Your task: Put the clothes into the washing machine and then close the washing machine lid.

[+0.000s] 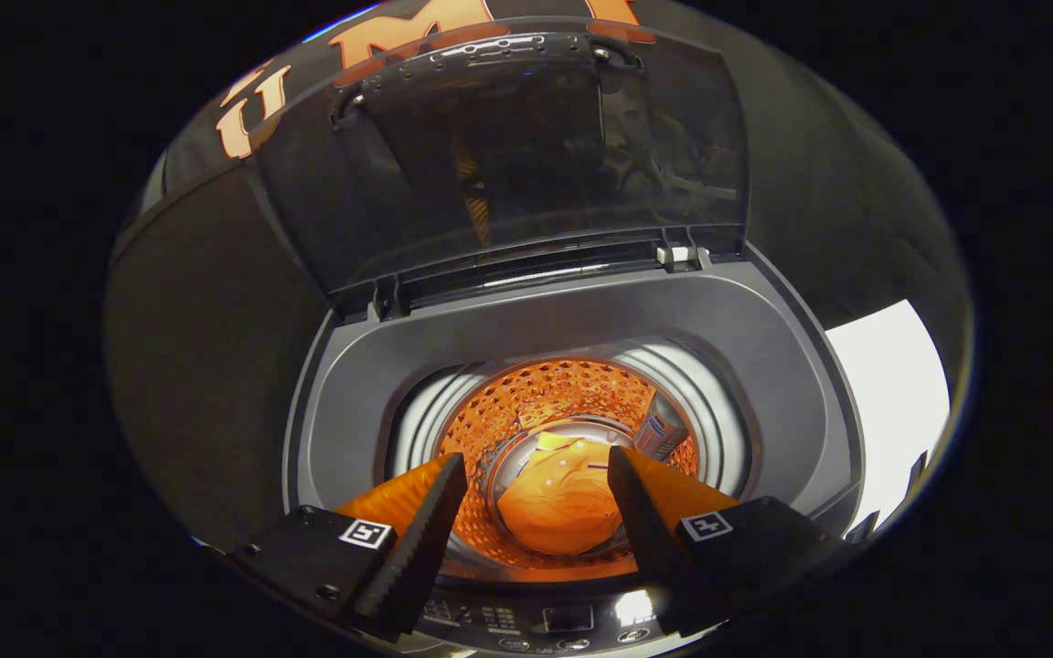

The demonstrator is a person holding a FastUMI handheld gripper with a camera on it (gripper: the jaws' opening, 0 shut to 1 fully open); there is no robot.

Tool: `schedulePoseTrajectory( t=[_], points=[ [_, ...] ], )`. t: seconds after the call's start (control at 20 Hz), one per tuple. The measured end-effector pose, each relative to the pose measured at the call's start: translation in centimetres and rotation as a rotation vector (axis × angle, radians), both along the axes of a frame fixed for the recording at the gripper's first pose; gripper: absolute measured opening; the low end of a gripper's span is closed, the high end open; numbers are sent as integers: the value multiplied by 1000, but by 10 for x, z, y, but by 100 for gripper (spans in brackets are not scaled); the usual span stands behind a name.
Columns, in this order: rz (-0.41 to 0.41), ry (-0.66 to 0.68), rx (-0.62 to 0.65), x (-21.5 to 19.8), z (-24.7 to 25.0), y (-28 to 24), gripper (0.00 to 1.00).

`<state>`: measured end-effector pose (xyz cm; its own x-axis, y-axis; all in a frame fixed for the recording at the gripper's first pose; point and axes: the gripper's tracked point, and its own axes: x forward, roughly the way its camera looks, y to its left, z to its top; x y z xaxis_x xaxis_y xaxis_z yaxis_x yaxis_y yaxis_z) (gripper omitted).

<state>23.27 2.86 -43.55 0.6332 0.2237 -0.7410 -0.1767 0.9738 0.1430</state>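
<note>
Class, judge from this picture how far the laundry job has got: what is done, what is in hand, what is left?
Done: the orange garment lies at the bottom of the drum. In hand: nothing; the hand-held gripper hovers open over the opening, its fingers apart and pressing on nothing. Left: the lid stands raised behind the opening and has yet to be closed.

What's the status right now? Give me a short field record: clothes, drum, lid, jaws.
clothes: orange garment lies at the bottom of the drum, beyond the jaws, free of them
drum: perforated wall, a small box-like item against its right side
lid: washing machine lid stands raised open behind the tub opening
gripper: gripper held above the front rim of the washing machine, jaws apart, gripping nothing
control panel: control panel lies just under the jaws
step left: closing the lid
</note>
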Motion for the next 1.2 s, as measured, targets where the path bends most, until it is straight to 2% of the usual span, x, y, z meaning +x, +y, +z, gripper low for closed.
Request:
schedulePoseTrajectory(
  t=[0.2, 0.4, 0.85, 1.05, 1.2],
  points=[
    [5, -45, -1, -15, 15, 0, 99],
    [-4, -142, 24, -17, 63, 0, 99],
    [59, -475, 68, 15, 252, 29, 99],
    [88, -580, 132, 43, 329, 54, 99],
    [108, -632, 147, 75, 367, 67, 98]
  ],
)
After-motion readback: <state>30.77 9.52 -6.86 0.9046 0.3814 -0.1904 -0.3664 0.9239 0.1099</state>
